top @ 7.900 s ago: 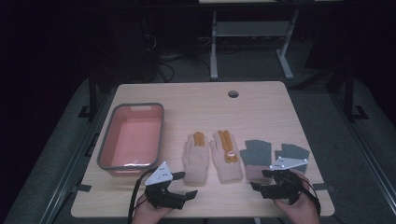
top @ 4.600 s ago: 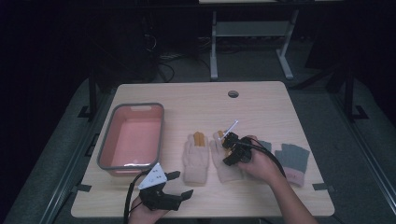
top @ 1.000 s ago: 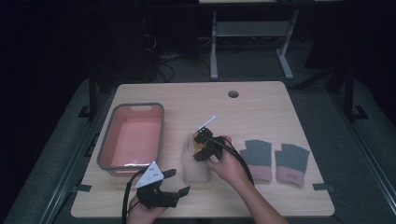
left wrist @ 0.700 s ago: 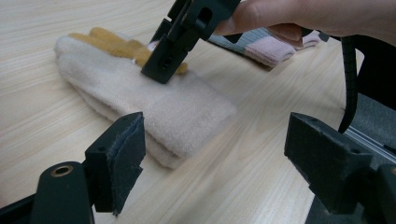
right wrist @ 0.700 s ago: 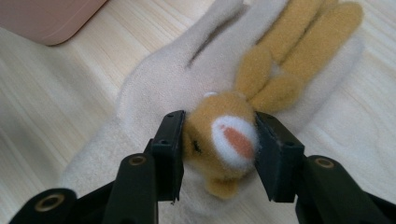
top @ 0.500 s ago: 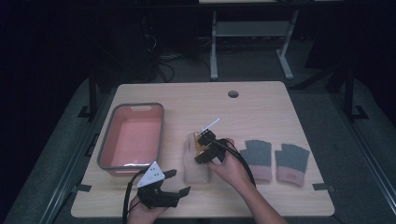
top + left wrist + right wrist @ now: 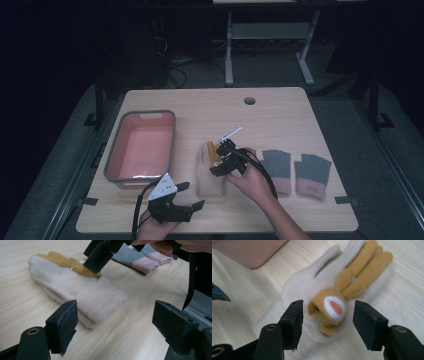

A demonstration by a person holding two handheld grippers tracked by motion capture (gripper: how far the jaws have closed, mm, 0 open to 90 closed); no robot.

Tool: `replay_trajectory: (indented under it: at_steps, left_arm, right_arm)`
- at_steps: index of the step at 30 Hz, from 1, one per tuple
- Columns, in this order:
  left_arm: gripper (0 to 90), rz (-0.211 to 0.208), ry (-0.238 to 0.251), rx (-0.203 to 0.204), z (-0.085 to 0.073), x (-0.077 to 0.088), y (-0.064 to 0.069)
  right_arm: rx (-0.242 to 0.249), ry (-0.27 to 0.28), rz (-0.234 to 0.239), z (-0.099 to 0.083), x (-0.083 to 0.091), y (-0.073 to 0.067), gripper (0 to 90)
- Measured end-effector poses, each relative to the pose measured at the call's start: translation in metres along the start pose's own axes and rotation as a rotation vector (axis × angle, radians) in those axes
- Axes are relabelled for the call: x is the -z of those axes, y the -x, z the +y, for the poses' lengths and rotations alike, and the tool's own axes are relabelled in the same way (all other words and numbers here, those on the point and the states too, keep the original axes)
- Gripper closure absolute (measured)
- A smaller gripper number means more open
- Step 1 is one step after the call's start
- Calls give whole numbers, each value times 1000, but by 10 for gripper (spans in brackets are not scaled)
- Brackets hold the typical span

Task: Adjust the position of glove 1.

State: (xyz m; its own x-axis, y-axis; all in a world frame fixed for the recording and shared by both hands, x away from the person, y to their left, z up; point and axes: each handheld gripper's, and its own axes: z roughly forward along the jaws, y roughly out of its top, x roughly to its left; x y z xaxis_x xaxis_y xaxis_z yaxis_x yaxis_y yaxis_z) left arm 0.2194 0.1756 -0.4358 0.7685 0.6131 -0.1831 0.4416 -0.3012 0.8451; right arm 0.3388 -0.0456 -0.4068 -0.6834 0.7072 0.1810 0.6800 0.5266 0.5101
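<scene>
A darkened lab or recording studio: a lone pale wooden tabletop [image 7: 280, 115] with a cable hole [image 7: 249, 100] near its far edge, grey carpet [image 7: 385, 150] around it, and a metal desk frame [image 7: 265, 35] with trailing cables [image 7: 175, 70] behind.

A light wooden table [image 7: 280, 115] with a round cable hole [image 7: 249, 100] near its far edge stands in a dim room. Grey carpet [image 7: 385, 165] lies around the table on both sides. Beyond the table's far edge, a pale metal frame [image 7: 265, 32] rises from the dark floor, with cables [image 7: 175, 62] to its left.
</scene>
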Motion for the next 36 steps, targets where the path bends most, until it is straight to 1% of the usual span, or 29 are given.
replay_trajectory:
  at_steps: [1,3,6,7,9,10,12,14,16,18,19,22,23,25,29,33,36]
  left_arm:
    - [205,0,1,0,0,0,0]
    - [205,0,-1,0,0,0,0]
    - [205,-2,-1,1,0,-1,0]
    - [205,-3,2,10,0,-1,1]
    - [205,-3,2,16,0,-1,1]
    - [205,-2,-1,7,0,-1,0]
    - [205,-3,5,15,0,-1,0]
    - [205,-3,7,14,0,0,0]
    - [205,-4,5,9,0,1,0]
    - [205,-4,5,8,0,1,0]
    - [205,-6,5,8,0,1,0]
    - [205,-6,6,9,0,1,0]
    - [205,-5,6,9,0,1,0]
    - [205,-5,8,9,0,2,0]
    - [205,-5,11,9,1,2,0]
    - [205,-6,4,8,0,2,1]
    - [205,-6,1,6,0,1,1]
  right_arm:
    - [3,3,4,0,1,0,405]
    - [26,7,12,1,2,-2,395]
    - [59,0,5,5,2,-6,381]
    - [69,4,3,7,2,-7,379]
    - [85,3,2,11,1,-8,373]
    - [93,-1,4,14,0,-9,371]
    - [112,-5,3,19,-2,-12,367]
    - [133,-5,7,25,-6,-15,367]
    - [158,-17,-9,29,-10,-19,371]
    - [203,-38,-31,33,-17,-23,394]
    - [217,-52,-41,34,-21,-25,406]
    - [244,-81,-63,35,-31,-27,435]
    - [268,-106,-84,34,-37,-28,442]
    - [291,-120,-104,34,-43,-29,448]
    - [313,-122,-123,30,-48,-31,468]
    - [325,-127,-126,26,-46,-27,473]
    - [320,-129,-120,23,-42,-22,474]
